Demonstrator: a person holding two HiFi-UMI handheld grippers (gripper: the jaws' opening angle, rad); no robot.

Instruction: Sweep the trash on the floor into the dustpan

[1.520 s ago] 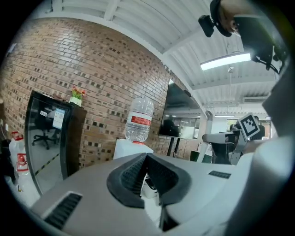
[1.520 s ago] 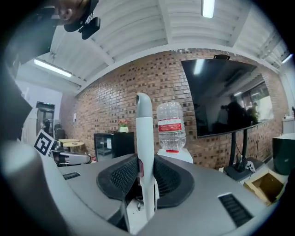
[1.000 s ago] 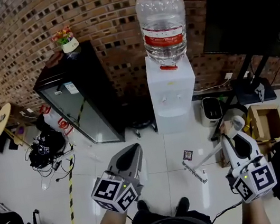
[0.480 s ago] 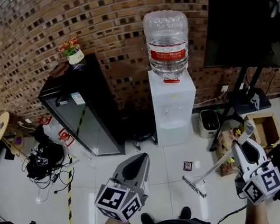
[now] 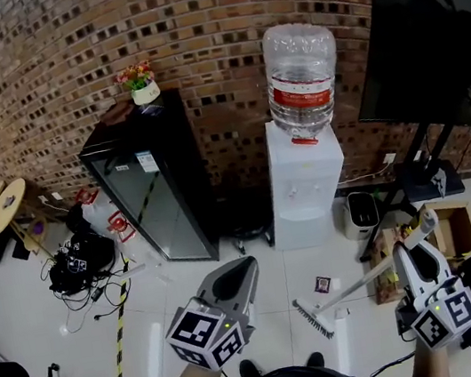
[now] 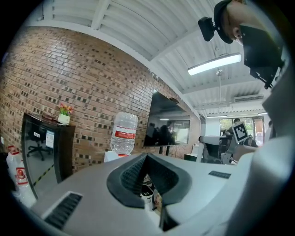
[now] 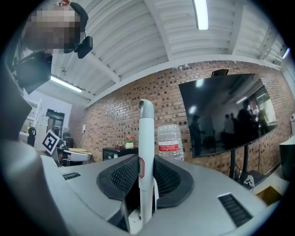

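Right hand-held gripper point(image 5: 409, 253) point(image 7: 145, 168) clamps the white handle of a broom point(image 5: 312, 318) point(image 7: 146, 138), which slants down to the bristle head resting on the white tiled floor point(image 5: 171, 285). A small square piece of trash point(image 5: 323, 284) lies near the bristles, in front of a water cooler point(image 5: 310, 183). Left hand-held gripper point(image 5: 246, 268) point(image 6: 146, 156) hangs above the floor, its 2 jaws closed together at the tips.

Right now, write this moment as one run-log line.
right gripper: shut on broom | left gripper: shut, empty | trash: on floor, unswept
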